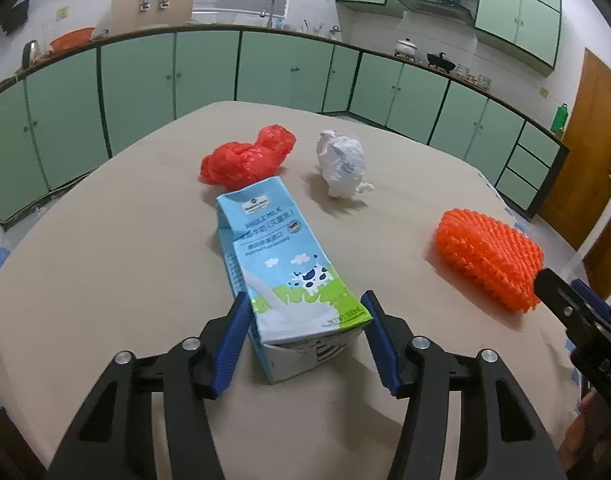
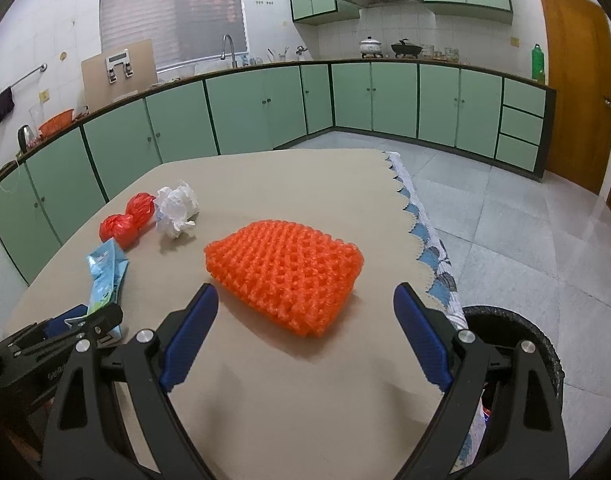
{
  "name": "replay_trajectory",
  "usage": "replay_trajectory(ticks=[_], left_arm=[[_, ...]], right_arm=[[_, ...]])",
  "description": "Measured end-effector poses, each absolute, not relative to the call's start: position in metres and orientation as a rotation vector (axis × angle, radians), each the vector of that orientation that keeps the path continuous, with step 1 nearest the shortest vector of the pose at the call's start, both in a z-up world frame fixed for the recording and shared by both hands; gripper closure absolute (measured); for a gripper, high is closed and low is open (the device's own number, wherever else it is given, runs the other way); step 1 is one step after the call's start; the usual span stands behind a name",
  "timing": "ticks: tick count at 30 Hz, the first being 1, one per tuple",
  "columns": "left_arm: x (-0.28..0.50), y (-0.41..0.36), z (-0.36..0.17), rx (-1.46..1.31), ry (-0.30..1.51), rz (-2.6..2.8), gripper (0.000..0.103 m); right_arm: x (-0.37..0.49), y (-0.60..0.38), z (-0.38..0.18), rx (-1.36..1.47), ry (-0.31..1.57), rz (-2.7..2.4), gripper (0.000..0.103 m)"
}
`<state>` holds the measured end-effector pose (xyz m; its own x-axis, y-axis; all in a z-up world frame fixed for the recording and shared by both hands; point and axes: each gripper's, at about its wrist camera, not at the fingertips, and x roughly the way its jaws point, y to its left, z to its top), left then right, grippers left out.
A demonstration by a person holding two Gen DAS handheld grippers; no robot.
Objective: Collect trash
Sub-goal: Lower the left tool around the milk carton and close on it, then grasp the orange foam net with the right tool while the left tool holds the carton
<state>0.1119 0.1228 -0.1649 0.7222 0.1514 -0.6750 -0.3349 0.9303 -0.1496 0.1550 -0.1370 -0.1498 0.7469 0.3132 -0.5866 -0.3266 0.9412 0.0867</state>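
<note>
Right now the left claw (image 1: 305, 336) straddles the near end of the milk carton (image 1: 283, 276), lying flat on the table (image 1: 105, 280), its blue pads close beside the carton's sides, though I cannot tell if they press yet. To do this well, I judge it should close squarely on the side walls, firmly but without crushing, then lift level toward the dark bin (image 2: 517, 328) at the right claw's (image 2: 305, 336) lower right; that claw stands wide and empty, the orange foam net (image 2: 283, 276) just ahead. The carton reads "WHOLE MILK"; smaller print is illegible.
</note>
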Motion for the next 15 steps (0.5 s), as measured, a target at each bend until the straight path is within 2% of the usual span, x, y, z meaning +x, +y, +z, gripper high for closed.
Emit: replay_trajectory(ticks=[6,10,15], left_arm=[[0.108,0.115,-0.165,-0.267,0.746,0.228,0.050],[0.114,0.116,-0.165,-0.270,0.765,0.226,0.036],[0.122,0.118,-0.164,-0.267,0.764,0.235,0.029]], right_arm=[[0.162,-0.128,-0.152,-0.036,0.664,0.354,0.016],[0.167,-0.127,-0.154,-0.036,0.681,0.355,0.016],[0.171,-0.126,-0.153,-0.038,0.687,0.352,0.016]])
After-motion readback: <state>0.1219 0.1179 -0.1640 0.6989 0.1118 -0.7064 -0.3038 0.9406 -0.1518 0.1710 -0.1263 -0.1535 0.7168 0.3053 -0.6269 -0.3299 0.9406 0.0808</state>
